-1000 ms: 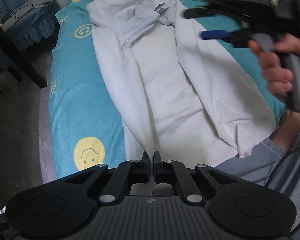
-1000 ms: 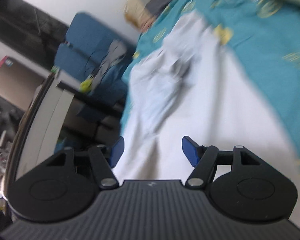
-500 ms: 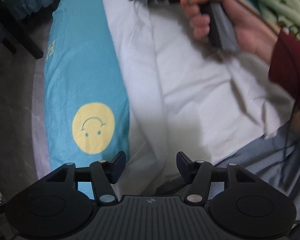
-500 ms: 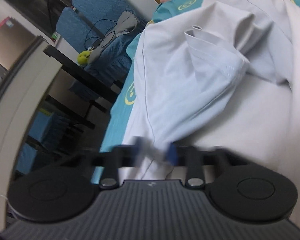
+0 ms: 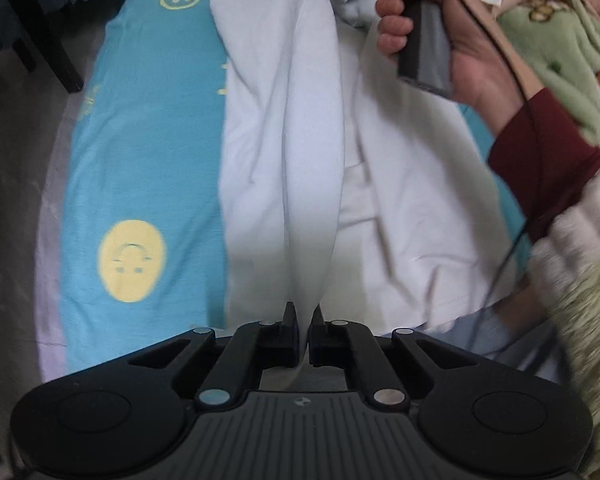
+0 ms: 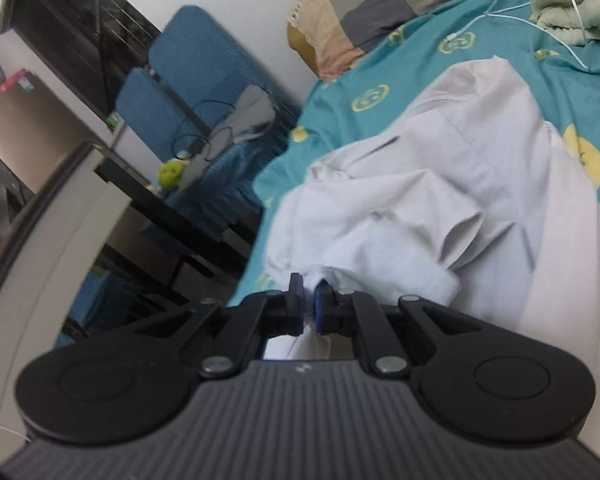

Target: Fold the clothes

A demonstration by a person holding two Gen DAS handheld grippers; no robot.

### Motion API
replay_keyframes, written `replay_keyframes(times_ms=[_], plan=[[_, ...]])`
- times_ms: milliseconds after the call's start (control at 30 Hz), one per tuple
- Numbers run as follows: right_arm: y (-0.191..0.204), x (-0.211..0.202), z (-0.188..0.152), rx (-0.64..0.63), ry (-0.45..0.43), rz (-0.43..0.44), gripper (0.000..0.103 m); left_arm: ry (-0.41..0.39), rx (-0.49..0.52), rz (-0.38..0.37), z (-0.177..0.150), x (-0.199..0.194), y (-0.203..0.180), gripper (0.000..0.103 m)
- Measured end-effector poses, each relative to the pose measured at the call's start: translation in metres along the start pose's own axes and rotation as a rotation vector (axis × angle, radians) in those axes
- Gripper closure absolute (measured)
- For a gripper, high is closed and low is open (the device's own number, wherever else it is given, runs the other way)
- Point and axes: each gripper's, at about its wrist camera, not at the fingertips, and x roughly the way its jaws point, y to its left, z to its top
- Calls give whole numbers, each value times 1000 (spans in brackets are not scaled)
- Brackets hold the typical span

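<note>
White shirt (image 5: pixel 300 152) on teal bedsheet (image 5: pixel 148 128); left gripper (image 5: pixel 303 322), right gripper (image 6: pixel 309 305) fingers both pinching its fabric

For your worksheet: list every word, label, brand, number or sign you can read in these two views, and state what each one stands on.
No text can be read anywhere.
Bedsheet: yellow smiley faces and ring emblems only, no legible letters.
Small green label by the blue chairs: too small and blurred to read.
Pink-topped box at the left edge: markings blurred.
White shirt: no print visible.
</note>
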Motion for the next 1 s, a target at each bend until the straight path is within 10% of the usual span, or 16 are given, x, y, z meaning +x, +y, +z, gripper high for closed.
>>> replay_keyframes(times_ms=[267, 433, 733, 1000], plan=[[-27, -5, -11, 22, 56, -65, 90, -6, 16, 46, -13, 83, -29, 79], [-10, -55, -12, -38, 66, -90, 47, -156, 25, -49, -35, 58, -28, 48], [6, -220, -54, -77, -14, -229, 43, -292, -27, -328, -53, 37, -39, 40], [-13, -328, -136, -28, -117, -290, 43, -140, -43, -287, -25, 112, -51, 47]])
